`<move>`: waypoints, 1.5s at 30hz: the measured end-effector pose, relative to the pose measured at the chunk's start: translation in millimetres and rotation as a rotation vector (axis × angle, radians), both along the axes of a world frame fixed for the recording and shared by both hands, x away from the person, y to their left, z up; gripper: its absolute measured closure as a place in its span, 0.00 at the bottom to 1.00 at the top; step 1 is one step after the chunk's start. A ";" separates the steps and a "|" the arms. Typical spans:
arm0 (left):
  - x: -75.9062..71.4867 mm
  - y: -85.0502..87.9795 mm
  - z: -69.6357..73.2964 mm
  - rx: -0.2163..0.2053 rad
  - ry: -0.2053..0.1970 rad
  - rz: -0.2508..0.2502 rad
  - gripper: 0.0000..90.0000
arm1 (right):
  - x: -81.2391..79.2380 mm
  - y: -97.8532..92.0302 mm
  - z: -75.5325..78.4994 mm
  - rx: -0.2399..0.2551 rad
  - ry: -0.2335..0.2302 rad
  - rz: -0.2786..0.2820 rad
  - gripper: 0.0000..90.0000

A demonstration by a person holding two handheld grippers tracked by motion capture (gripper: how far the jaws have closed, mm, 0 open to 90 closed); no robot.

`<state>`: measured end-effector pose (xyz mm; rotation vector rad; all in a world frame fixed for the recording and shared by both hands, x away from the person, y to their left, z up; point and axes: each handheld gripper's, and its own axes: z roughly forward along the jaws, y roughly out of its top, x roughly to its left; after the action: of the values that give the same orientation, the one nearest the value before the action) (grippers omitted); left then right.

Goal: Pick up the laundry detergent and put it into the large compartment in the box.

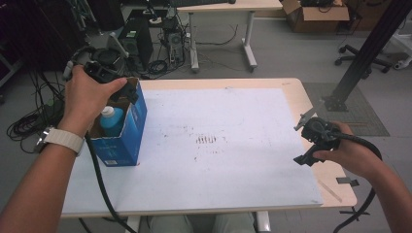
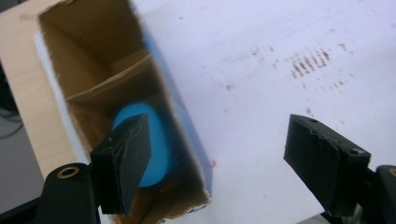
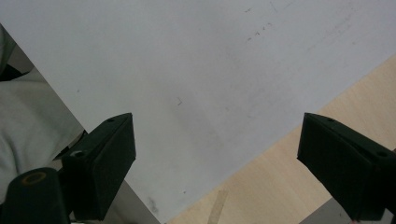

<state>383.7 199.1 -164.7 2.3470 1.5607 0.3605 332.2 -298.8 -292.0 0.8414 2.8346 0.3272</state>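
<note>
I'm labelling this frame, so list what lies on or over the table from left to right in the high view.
Left tongs over the blue box holding a blue bottle → brown stain marks on the white sheet → right tongs at the table's right edge.

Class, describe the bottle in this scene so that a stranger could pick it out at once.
Start at the white sheet covering the table, then go to the open blue cardboard box standing at its left edge. The blue bottle stands inside that box under the left claw; its white cap and bright blue body set it apart from the brown cardboard interior.
</note>
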 end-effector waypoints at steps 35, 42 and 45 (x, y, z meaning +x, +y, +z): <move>-44.0 -100.5 -20.7 0.017 0.002 -0.593 0.04 | 3.3 6.3 0.0 0.010 -0.003 0.016 0.13; -44.8 -104.2 -22.0 0.014 0.005 -0.606 0.04 | 2.7 4.7 1.5 0.008 -0.007 0.012 0.13; -44.6 -105.2 -22.0 0.009 0.001 -0.606 0.04 | 1.9 4.3 1.4 0.008 -0.005 0.014 0.13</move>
<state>339.1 93.8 -186.7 2.6681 0.7758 0.2191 334.1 -294.5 -290.6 0.8220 2.8373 0.3424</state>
